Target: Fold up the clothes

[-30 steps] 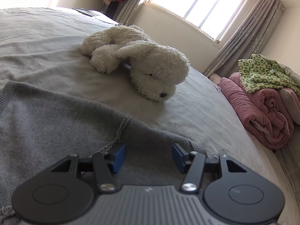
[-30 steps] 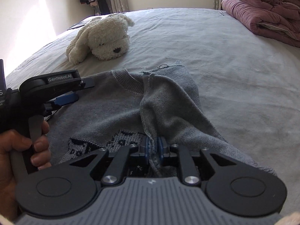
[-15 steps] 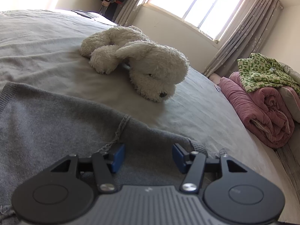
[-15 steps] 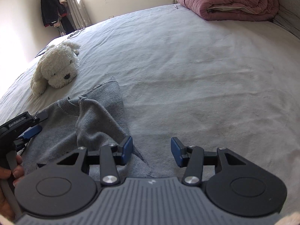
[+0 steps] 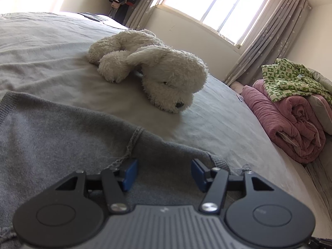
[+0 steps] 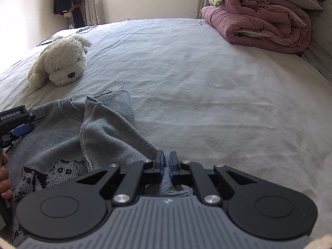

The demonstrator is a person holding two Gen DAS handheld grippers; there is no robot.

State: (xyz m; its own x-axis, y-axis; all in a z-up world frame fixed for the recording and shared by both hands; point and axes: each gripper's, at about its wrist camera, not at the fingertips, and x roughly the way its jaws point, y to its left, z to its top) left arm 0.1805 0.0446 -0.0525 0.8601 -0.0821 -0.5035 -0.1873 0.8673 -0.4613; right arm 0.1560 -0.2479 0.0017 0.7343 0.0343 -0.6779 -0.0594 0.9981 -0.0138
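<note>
The right claw [image 6: 165,165], just closed, is clamped on a fold of the grey sweater [image 6: 103,132]. The left claw [image 5: 162,173] is held open above it. The fold should be drawn across smoothly, kept low over the bed [image 6: 207,83].

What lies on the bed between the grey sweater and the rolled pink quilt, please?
Only bare bed sheet. The right wrist view shows nothing on it between the grey sweater and the pink quilt.
</note>
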